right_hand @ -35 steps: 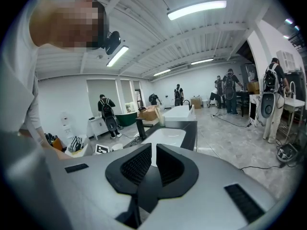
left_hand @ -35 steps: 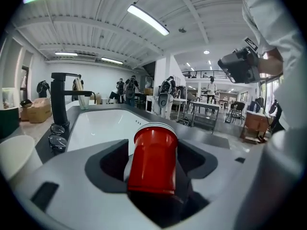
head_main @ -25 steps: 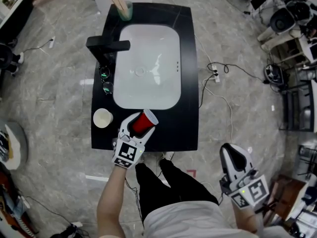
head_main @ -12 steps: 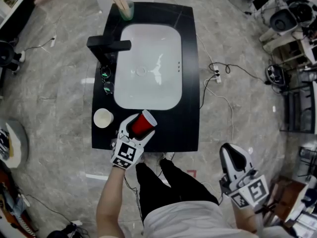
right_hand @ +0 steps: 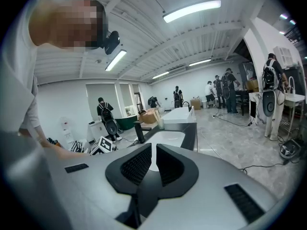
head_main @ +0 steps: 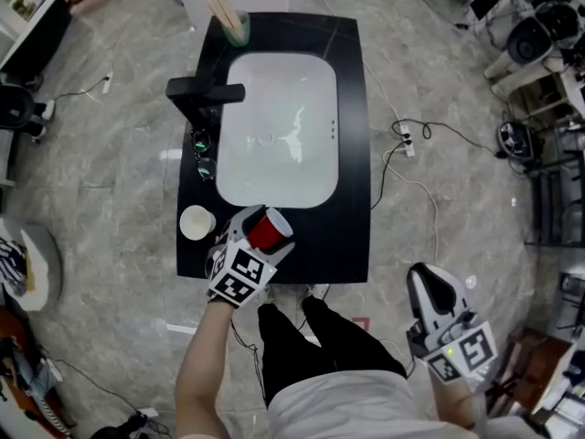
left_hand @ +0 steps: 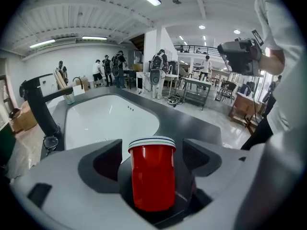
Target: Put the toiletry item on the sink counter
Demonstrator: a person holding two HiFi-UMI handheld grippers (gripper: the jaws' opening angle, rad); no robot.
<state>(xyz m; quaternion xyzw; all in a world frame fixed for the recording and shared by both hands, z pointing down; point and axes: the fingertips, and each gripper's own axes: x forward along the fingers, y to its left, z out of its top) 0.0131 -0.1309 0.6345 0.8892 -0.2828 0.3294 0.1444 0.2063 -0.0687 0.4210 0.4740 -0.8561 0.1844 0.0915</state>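
A red plastic cup point(head_main: 268, 230) with a white rim stands upright at the front left of the black sink counter point(head_main: 352, 218), just before the white basin point(head_main: 279, 126). My left gripper point(head_main: 260, 236) straddles it. In the left gripper view the red cup point(left_hand: 152, 176) sits between the jaws with a gap on each side, and the left gripper point(left_hand: 153, 155) has just been opening. The gripper body hides the cup's base. My right gripper point(head_main: 426, 280) hangs off the counter to the lower right, jaws together and empty point(right_hand: 154, 164).
A white paper cup point(head_main: 196, 222) stands left of the red one. Glasses point(head_main: 201, 154) lie beside the black faucet point(head_main: 201, 90). A green tumbler with sticks point(head_main: 236, 24) is at the counter's far corner. Cables point(head_main: 411, 154) trail on the floor to the right.
The left gripper has tipped further down and its jaws stand wider around the red cup, which now looks more upright. The right gripper has not moved.
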